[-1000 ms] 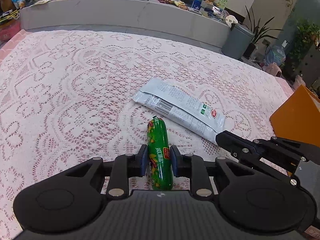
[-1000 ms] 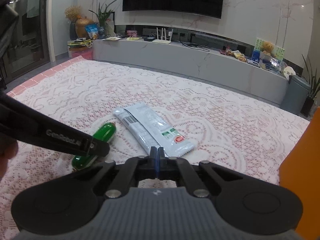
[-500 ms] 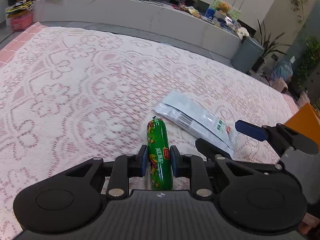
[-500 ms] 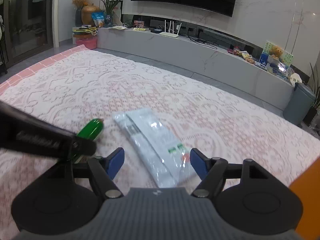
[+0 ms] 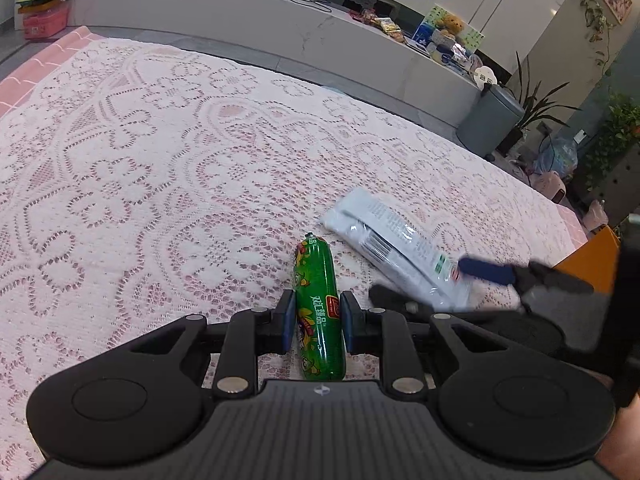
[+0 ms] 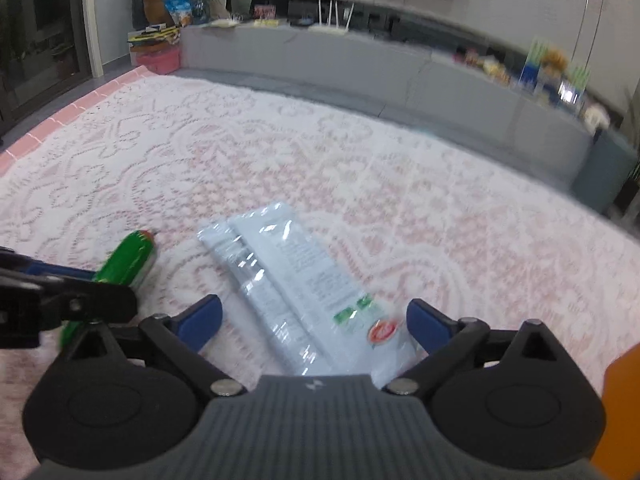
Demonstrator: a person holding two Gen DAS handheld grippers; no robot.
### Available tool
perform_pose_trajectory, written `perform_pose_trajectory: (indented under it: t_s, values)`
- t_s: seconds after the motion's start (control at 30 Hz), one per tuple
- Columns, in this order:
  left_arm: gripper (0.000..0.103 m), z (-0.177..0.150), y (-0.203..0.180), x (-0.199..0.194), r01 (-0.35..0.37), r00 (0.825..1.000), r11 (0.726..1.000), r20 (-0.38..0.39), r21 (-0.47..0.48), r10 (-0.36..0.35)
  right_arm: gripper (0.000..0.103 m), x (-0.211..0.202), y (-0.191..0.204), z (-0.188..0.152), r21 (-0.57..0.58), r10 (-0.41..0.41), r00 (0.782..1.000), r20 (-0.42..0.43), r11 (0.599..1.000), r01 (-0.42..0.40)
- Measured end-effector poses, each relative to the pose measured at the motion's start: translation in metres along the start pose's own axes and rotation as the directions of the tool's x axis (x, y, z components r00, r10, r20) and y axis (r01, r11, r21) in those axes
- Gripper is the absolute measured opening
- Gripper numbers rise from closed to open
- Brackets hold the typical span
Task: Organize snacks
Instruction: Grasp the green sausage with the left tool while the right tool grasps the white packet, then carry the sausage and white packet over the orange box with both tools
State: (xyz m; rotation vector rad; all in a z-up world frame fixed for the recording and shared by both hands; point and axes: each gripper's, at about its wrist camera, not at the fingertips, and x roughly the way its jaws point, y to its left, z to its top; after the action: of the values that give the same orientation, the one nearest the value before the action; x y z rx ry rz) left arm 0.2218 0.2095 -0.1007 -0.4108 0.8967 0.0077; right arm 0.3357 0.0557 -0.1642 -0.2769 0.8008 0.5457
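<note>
A green sausage stick (image 5: 319, 308) lies lengthwise between the blue pads of my left gripper (image 5: 314, 322), which is shut on it just above the lace cloth. To its right a pale grey-white snack packet (image 5: 394, 250) lies flat on the cloth. My right gripper (image 6: 314, 318) has its jaws opening wide, and the near end of the packet (image 6: 304, 280) lies between them; the pads stand clear of it on both sides. In the right wrist view the sausage (image 6: 126, 260) shows at the left behind the left gripper's finger.
A white lace cloth over pink (image 5: 140, 168) covers the surface. An orange box (image 5: 592, 256) stands at the right edge. A long grey counter (image 5: 280, 28) with clutter runs along the back, with a grey bin (image 5: 488, 120) and plants at its right end.
The right gripper went from shut to wide open and moved forward over the packet's near end. The left gripper stayed shut on the sausage and shifted slightly.
</note>
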Motion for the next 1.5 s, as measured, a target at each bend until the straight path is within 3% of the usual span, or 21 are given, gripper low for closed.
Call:
perform_pose_trajectory:
  t_s: [0.07, 0.3, 0.4, 0.5, 0.6, 0.7, 0.77, 0.9, 1.17, 1.5]
  values:
    - [0.025, 0.001, 0.002, -0.001, 0.008, 1.0, 1.0, -0.002, -0.012, -0.009, 0.092, -0.007, 0.003, -0.007, 0.013, 0.033, 0.999, -0.027, 0.999, -0.033]
    - [0.025, 0.002, 0.007, -0.005, 0.012, 1.0, 0.999, 0.008, -0.035, -0.011, 0.072, -0.041, 0.018, -0.029, -0.061, -0.027, 1.0, -0.005, 0.998, 0.026]
    - [0.025, 0.001, 0.008, -0.005, 0.007, 1.0, 0.999, 0.008, -0.033, -0.006, 0.075, -0.049, 0.019, -0.024, -0.046, -0.014, 1.0, 0.02, 0.999, 0.015]
    - [0.025, 0.0, 0.006, -0.006, 0.002, 1.0, 0.999, 0.009, -0.038, -0.002, 0.079, -0.045, 0.028, -0.015, -0.126, -0.044, 0.998, 0.042, 0.991, 0.049]
    - [0.025, 0.0, 0.008, -0.006, 0.003, 1.0, 0.999, 0.008, -0.046, -0.003, 0.077, -0.027, 0.024, -0.005, -0.164, -0.061, 0.998, 0.009, 0.985, 0.062]
    - [0.025, 0.001, 0.012, -0.006, 0.007, 1.0, 0.999, 0.008, -0.049, -0.007, 0.076, -0.014, 0.011, 0.002, -0.105, -0.031, 0.999, -0.016, 0.994, 0.029]
    - [0.025, 0.001, 0.011, -0.005, 0.012, 1.0, 0.999, 0.009, -0.047, -0.012, 0.066, -0.007, 0.003, 0.008, -0.043, 0.016, 0.999, -0.031, 0.999, -0.017]
    - [0.025, 0.0, 0.009, -0.003, 0.018, 1.0, 0.999, 0.004, -0.042, -0.018, 0.062, 0.003, 0.002, 0.013, -0.002, 0.044, 0.999, -0.026, 0.999, -0.044]
    - [0.025, 0.0, 0.007, -0.002, 0.025, 1.0, 0.999, 0.013, -0.042, -0.024, 0.052, 0.015, 0.0, 0.028, 0.037, -0.021, 0.999, -0.024, 0.999, 0.022]
    - [0.025, 0.001, 0.002, -0.006, 0.042, 0.998, 0.999, 0.037, -0.019, -0.042, 0.05, -0.01, -0.013, 0.04, 0.091, -0.066, 0.997, 0.029, 0.994, 0.064]
